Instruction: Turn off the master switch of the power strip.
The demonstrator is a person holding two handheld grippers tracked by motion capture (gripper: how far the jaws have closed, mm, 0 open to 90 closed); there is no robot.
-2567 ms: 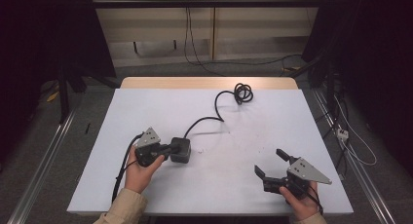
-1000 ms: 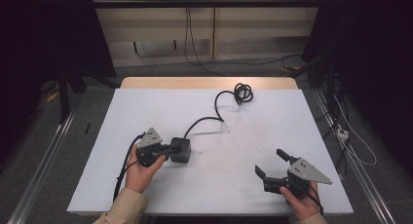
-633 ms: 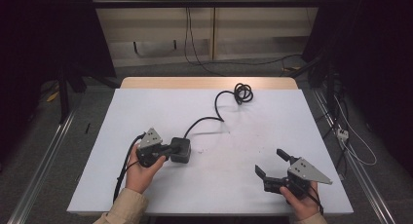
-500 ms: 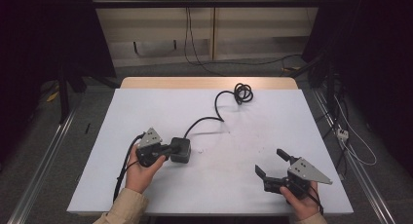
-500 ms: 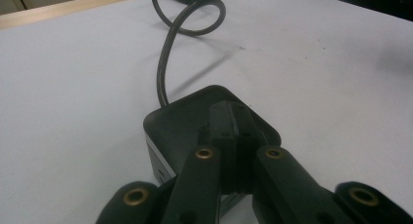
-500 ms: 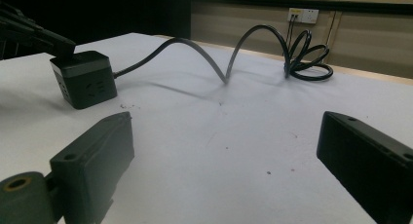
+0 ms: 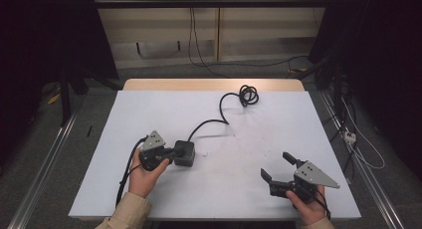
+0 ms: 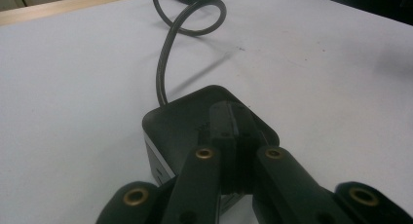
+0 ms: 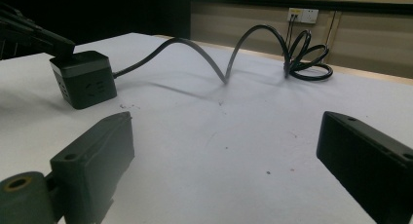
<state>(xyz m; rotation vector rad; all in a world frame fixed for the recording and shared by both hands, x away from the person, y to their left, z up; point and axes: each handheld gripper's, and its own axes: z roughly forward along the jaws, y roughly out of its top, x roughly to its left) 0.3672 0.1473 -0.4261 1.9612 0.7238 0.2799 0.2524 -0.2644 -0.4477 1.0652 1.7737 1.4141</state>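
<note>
**Closed jaws on the black box, open jaws waiting**

Dim walls and a wooden back panel with trailing wires are framing a white-topped table (image 7: pixel 149 104) in the high view. On it a small black cube-shaped plastic box (image 7: pixel 184 153) is sitting left of centre, with a black rubber cable (image 7: pixel 222 107) running from it toward the far edge and ending in a loose coil. The person's left hand (image 7: pixel 144 176) is holding the left gripper (image 7: pixel 171 152) with its tips lying on the box's near side. Toward the near right corner, well apart from the box, the right hand (image 7: pixel 306 211) is holding the right gripper (image 7: pixel 279 168), its jaws standing wide apart over bare tabletop.

Looking along the left gripper (image 8: pixel 234 131), its two black jaws are pressing together, tips resting on the top of the box (image 8: pixel 180 121); nothing is showing between them. The cable (image 8: pixel 163 63) is curving away behind.

From the right gripper (image 9: pixel 224 151), the jaws are spreading far apart with nothing between. The box (image 9: pixel 85 80) is sitting far left, the cable (image 9: pixel 229 58) arching toward its coil.
</note>
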